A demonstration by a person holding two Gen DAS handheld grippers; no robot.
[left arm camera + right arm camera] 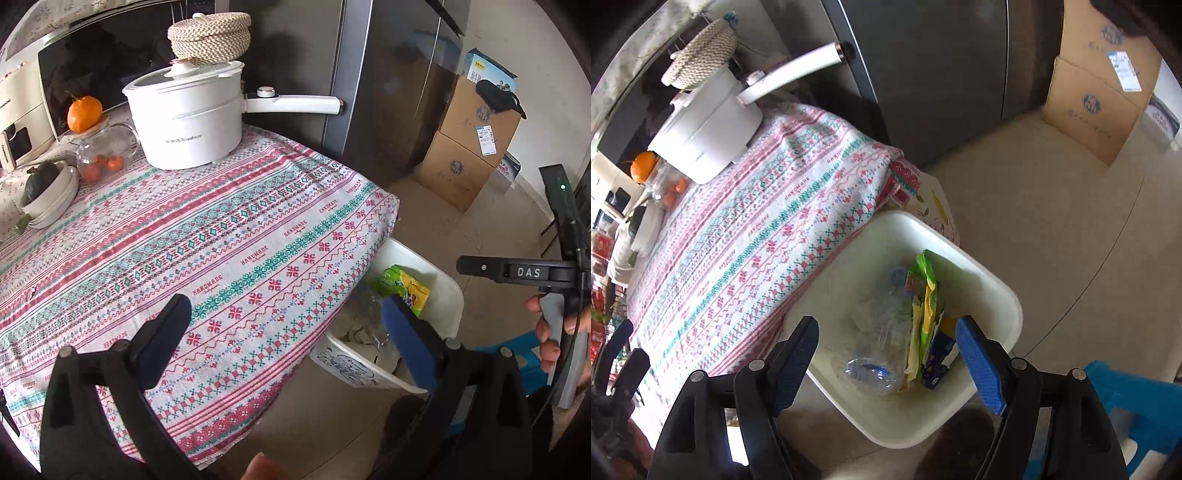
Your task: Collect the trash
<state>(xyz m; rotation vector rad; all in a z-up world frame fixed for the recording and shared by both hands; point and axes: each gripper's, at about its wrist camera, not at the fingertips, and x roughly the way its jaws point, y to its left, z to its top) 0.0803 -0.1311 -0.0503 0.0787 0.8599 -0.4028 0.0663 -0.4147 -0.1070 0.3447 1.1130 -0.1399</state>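
Starting with the left wrist view: left gripper (284, 332) is spread wide, nothing between the pads, hanging over the near corner of the tablecloth (207, 236). Cloth looks clear of litter; the trash I can see is already in the white bin (448, 295) at 4 o'clock, on the floor tight against the table corner. A green-yellow wrapper (404, 284) stands up inside it, paler scraps under it, too blurred to name. Other holders on the table: white electric pot (184, 118) at 11 o'clock, lid on, woven basket (210, 37) stacked on the lid, contents of both hidden; glass jug (99, 151) at 10 o'clock with small red fruit inside and an orange (84, 112) on its mouth; white bowl (48, 195) at 9 o'clock holding something dark green.

Risk here, my read: the pot's long handle sticks out toward the fridge, and a careless sweep would clip it and topple the basket.

Right wrist view: right gripper (886, 354) also spread, empty, directly above the bin (1004, 295) at 6 o'clock. Inside: crushed clear plastic bottle (875, 354), the green-yellow wrapper (929, 291) on edge, a small blue carton (940, 360) against it.

Risk: the wrapper stands tall, so added trash may lodge on it and spill over the rim. The bin is light, so a fingertip bump could shove it.
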